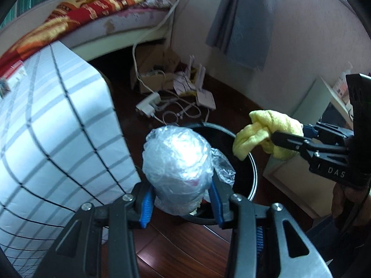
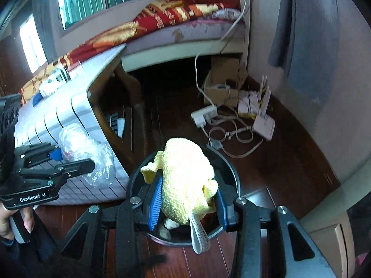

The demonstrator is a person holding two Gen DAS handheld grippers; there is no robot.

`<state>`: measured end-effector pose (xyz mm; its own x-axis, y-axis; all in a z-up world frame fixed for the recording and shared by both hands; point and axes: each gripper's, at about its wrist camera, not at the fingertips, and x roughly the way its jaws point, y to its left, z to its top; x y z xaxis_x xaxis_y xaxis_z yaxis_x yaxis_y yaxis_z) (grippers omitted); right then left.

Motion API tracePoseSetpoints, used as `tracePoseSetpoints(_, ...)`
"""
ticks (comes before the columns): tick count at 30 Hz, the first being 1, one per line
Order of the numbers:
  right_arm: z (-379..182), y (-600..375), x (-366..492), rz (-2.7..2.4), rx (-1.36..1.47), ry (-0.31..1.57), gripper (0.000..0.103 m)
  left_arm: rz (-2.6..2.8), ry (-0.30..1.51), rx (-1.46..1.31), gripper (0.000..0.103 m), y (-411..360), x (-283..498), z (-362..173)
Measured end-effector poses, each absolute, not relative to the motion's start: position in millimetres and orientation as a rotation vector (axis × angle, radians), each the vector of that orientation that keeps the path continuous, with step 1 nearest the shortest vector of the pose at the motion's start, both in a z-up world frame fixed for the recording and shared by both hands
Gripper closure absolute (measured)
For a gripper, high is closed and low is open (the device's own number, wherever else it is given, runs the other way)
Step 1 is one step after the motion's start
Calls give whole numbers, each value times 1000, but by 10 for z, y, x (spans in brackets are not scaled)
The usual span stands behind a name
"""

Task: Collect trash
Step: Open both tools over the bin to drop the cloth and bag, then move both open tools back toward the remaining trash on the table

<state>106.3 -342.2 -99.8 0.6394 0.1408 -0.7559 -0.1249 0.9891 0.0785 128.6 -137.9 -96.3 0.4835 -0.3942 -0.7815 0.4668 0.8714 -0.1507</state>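
Observation:
My left gripper [image 1: 182, 199] is shut on a crumpled ball of clear plastic wrap [image 1: 177, 162] and holds it over the near rim of a round black trash bin [image 1: 251, 173]. My right gripper [image 2: 187, 199] is shut on a bunched yellow cloth [image 2: 185, 180] with a white care label hanging below, right above the same bin [image 2: 234, 173]. In the left wrist view the right gripper [image 1: 271, 136] holds the yellow cloth [image 1: 266, 132] over the bin's far right side. In the right wrist view the left gripper [image 2: 76, 159] with the plastic wrap [image 2: 81, 148] is at left.
A low table with a white checked cover [image 1: 58, 127] stands left of the bin. A bed with a red patterned blanket [image 2: 162, 16] is behind. A power strip [image 2: 204, 115], cables, a white router [image 2: 264, 125] and a cardboard box [image 2: 222, 85] lie on the dark wood floor. A white cabinet [image 1: 308, 115] stands at right.

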Motion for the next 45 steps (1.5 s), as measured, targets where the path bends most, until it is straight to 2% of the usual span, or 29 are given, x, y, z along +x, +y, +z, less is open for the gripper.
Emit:
tracePoseSetpoints(10,-1643,-3419,1279,232,-31,1029,60,-609,1108,91,59,-1684,1560,-1500)
tracePoseSetpoints(12,-1774,-3354,1344,251,-92,1053,48,-636,1142,74,47,-1744,1624,-1596)
tracePoseSetpoints(13,-1845,-3343,1369,222,-141,1061,20,-623,1165,78,25,-1751,1654,-1663)
tracePoseSetpoints(14,-1941,-3369,1389,169,-184,1075,6,-566,1167,86,14,-1712,1670,-1704)
tracePoseSetpoints(16,-2047,-3450,1396,142,-182,1110,6,-525,1151,66,9,-1608,1681,-1702)
tracePoseSetpoints(17,-2082,-3490,1400,114,-184,1126,4,-489,1140,66,3,-1540,1670,-1696)
tracePoseSetpoints(18,-2106,-3541,1393,91,-177,1131,2,-461,1133,73,1,-1494,1662,-1701)
tracePoseSetpoints(27,-2071,-3544,1380,40,-140,1126,0,-365,1090,127,0,-1308,1558,-1700)
tracePoseSetpoints(45,-1551,-3297,1293,74,-107,1008,0,-352,979,131,0,-1170,1407,-1274)
